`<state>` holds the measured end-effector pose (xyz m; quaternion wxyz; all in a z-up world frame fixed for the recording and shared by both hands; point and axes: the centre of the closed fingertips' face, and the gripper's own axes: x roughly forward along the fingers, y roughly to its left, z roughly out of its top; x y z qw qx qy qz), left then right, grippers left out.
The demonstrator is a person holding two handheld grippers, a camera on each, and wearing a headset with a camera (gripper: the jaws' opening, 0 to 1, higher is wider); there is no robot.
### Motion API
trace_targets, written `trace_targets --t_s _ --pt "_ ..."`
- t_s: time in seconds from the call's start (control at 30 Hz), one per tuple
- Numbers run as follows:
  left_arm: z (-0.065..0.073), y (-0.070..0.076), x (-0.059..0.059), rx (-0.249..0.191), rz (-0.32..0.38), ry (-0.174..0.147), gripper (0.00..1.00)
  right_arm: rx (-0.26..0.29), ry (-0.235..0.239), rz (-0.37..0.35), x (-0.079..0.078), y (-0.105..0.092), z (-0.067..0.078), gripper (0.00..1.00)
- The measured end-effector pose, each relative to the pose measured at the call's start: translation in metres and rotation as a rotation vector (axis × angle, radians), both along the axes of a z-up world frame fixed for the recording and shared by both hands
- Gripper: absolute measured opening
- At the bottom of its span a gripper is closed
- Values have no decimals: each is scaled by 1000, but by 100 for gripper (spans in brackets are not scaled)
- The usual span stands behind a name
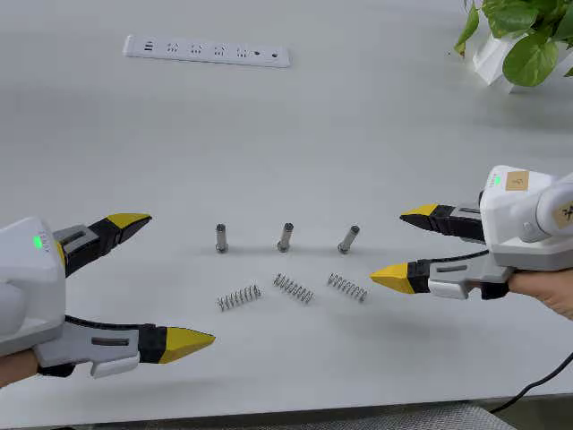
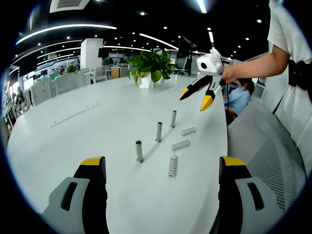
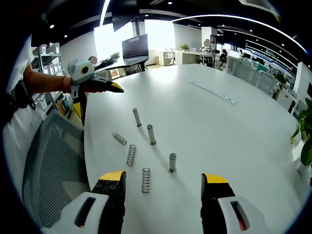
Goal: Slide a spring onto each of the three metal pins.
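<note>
Three short metal pins stand upright in a row on the white table: left pin (image 1: 221, 237), middle pin (image 1: 286, 236), right pin (image 1: 348, 238). In front of each lies a loose spring: left spring (image 1: 239, 297), middle spring (image 1: 294, 288), right spring (image 1: 346, 287). My left gripper (image 1: 170, 279) is open at the left, well short of the pins, nothing between its yellow-tipped fingers. My right gripper (image 1: 407, 245) is open at the right, just beyond the right pin and spring. The left gripper view shows the pins (image 2: 139, 151) and springs (image 2: 173, 165) ahead; the right gripper view shows them too (image 3: 172, 162).
A white power strip (image 1: 207, 50) lies at the back of the table. A potted green plant (image 1: 521, 36) stands at the back right corner. The table's front edge (image 1: 295, 414) runs close below the grippers. A grey mesh chair (image 3: 46, 161) sits beside the table.
</note>
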<state>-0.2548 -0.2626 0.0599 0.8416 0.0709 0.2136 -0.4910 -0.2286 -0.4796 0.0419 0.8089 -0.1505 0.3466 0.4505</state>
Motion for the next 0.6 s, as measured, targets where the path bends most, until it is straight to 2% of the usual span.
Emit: trace_targets --t_s 0.1,0.3,0.47,0.6 --pt "0 0 -1 6 -2 0 95 17 -13 4 -6 -1 3 71" --pt "-1 -1 -5 24 -9 8 94 48 -28 29 -20 -4 6 80" --pt "-6 -4 -8 61 -22 13 88 79 -35 43 -28 -5 11 84" --pt "-13 -5 -9 115 -30 22 81 100 -59 46 -31 -7 12 90"
